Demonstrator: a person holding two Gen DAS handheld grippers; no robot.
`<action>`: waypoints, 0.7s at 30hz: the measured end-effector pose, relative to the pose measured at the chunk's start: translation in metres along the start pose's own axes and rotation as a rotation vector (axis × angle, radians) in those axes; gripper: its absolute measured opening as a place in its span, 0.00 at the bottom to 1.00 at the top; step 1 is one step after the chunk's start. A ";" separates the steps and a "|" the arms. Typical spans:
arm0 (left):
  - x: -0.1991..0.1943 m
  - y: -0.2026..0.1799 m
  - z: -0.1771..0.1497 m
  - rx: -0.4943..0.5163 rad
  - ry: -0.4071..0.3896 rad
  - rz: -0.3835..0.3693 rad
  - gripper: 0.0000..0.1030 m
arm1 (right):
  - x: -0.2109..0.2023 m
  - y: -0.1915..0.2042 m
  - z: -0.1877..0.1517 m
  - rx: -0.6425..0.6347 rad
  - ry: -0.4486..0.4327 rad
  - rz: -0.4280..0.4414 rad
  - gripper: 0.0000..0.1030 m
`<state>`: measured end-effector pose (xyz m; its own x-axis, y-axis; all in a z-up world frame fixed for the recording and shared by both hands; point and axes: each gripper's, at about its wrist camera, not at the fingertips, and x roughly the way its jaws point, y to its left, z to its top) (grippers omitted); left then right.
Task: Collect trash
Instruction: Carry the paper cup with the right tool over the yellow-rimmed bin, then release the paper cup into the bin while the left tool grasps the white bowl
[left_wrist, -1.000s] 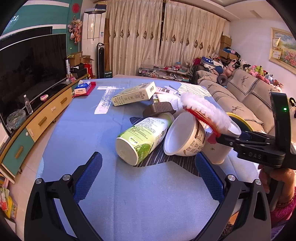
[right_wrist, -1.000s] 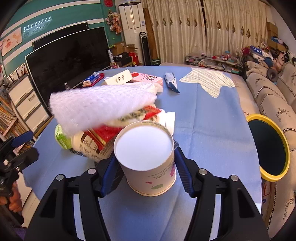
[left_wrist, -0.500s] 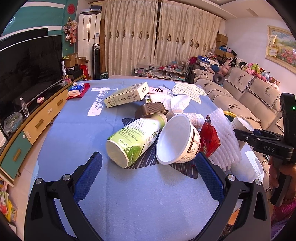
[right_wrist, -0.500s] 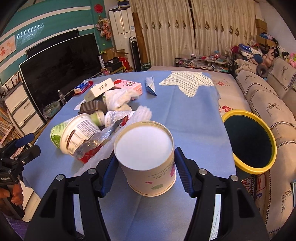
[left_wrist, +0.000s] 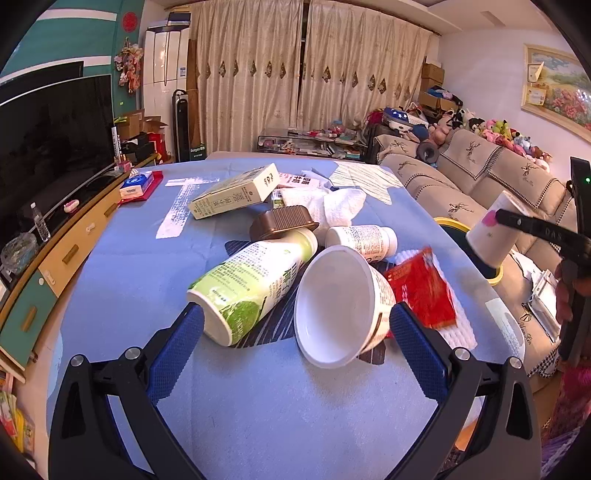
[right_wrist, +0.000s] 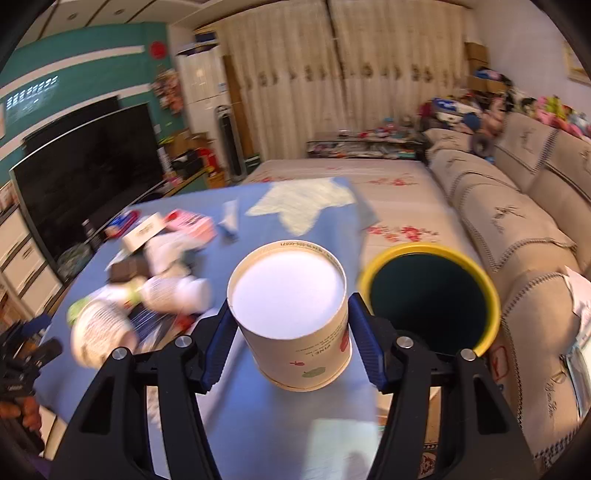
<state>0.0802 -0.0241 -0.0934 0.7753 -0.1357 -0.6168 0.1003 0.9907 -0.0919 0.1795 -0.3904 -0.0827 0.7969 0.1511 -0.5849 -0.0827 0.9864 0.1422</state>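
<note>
Warm indoor light, fisheye-bent edges; right wrist view seemingly motion-blurred.

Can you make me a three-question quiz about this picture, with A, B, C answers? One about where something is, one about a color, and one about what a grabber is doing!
1. Where is the trash bin?
A. right of the held paper cup
B. on the sofa
C. by the TV

2. What color is the bin's rim?
A. red
B. yellow
C. white

3. What is the right gripper doing?
A. hanging open
B. squeezing a bottle
C. gripping the paper cup

Answers:
1 A, the right wrist view shows the bin just right of the cup.
2 B, a yellow ring circles its dark inside.
3 C, both blue fingers press the cup's sides, while the left gripper is open.
</note>
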 end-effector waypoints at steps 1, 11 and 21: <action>0.002 -0.001 0.001 0.000 0.001 -0.001 0.96 | 0.004 -0.012 0.003 0.021 -0.007 -0.026 0.56; 0.029 -0.011 0.014 0.001 0.031 0.002 0.96 | 0.112 -0.130 0.015 0.196 0.132 -0.231 0.57; 0.041 -0.029 0.021 0.030 0.058 -0.030 0.96 | 0.168 -0.150 -0.001 0.220 0.239 -0.237 0.64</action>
<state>0.1219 -0.0579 -0.0998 0.7347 -0.1648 -0.6581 0.1420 0.9859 -0.0884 0.3256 -0.5125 -0.2027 0.6145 -0.0429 -0.7878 0.2377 0.9622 0.1331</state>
